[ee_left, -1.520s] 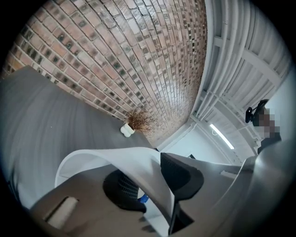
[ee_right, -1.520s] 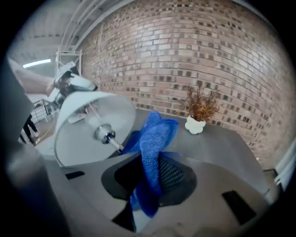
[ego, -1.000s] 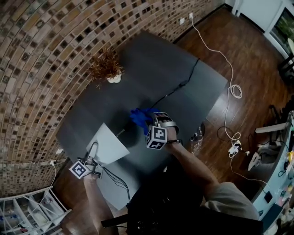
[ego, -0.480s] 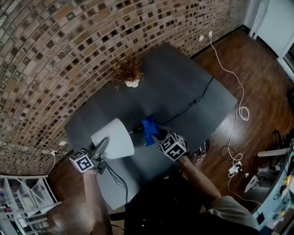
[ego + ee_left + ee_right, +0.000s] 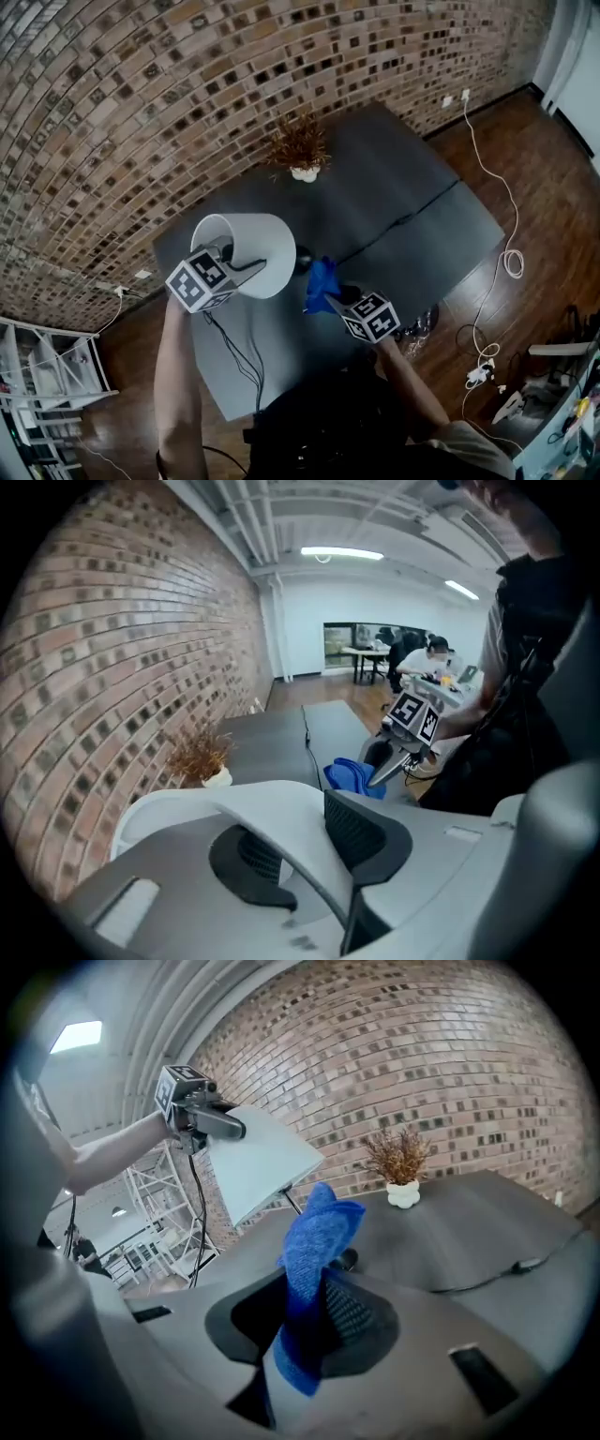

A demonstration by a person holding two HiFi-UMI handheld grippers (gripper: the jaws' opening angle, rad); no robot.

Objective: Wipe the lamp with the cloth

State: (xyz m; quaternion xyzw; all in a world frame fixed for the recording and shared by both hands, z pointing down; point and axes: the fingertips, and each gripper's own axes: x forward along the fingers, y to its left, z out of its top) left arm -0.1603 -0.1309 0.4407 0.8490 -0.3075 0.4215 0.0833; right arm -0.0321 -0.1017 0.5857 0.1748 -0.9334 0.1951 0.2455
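The lamp's white shade [image 5: 246, 251] hangs tilted over the dark table [image 5: 394, 169], its open end facing up. My left gripper [image 5: 246, 271] is shut on the shade's rim; in the left gripper view the shade's wall [image 5: 234, 803] runs between the pads of that gripper [image 5: 305, 846]. The lamp's black stem and base [image 5: 302, 259] show just right of the shade. My right gripper [image 5: 334, 293] is shut on a blue cloth [image 5: 322, 279], held next to the base, apart from the shade. In the right gripper view the cloth [image 5: 314, 1241] stands up from that gripper [image 5: 305, 1321].
A potted dried plant [image 5: 300, 150] stands at the table's far edge by the brick wall. A black cable [image 5: 403, 220] crosses the table. A white cable [image 5: 511, 258] lies on the wooden floor to the right. A white rack [image 5: 47, 375] stands at the left.
The left gripper has risen and rolled with the shade, so the shade's open end now shows. The right gripper with the cloth has shifted to the right of the lamp base.
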